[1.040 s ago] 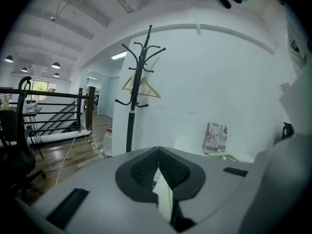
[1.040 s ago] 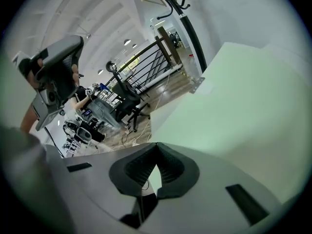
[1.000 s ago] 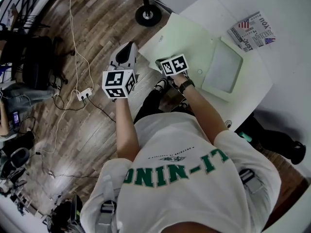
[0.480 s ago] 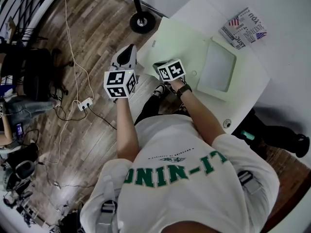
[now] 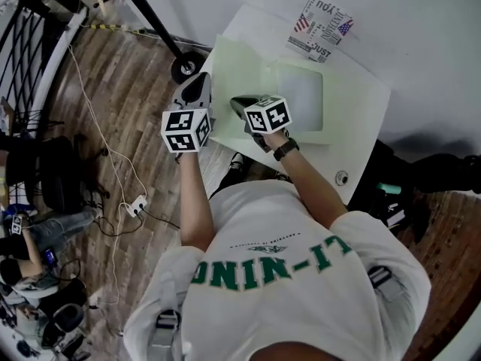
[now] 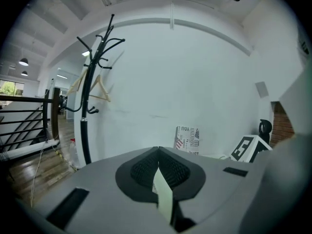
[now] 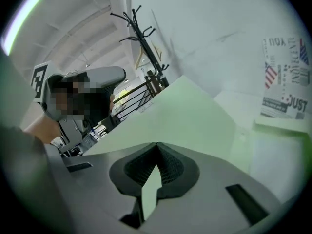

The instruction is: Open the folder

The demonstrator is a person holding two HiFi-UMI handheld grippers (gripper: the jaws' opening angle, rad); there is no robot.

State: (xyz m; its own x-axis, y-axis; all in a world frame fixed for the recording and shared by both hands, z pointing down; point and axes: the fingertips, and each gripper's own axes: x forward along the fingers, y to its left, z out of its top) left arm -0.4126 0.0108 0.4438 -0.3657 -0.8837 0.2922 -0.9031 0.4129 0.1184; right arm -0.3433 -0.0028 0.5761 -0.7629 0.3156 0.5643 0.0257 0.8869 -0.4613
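The left gripper (image 6: 157, 155) is clamped shut on the pale green folder's (image 5: 239, 62) cover edge. The right gripper (image 7: 156, 150) pinches that cover likewise, above the white table (image 5: 361, 119).

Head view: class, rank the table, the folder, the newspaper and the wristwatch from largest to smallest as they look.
1. table
2. folder, lying open on it
3. newspaper
4. wristwatch, clearly smallest though it is nearer the camera than the rest
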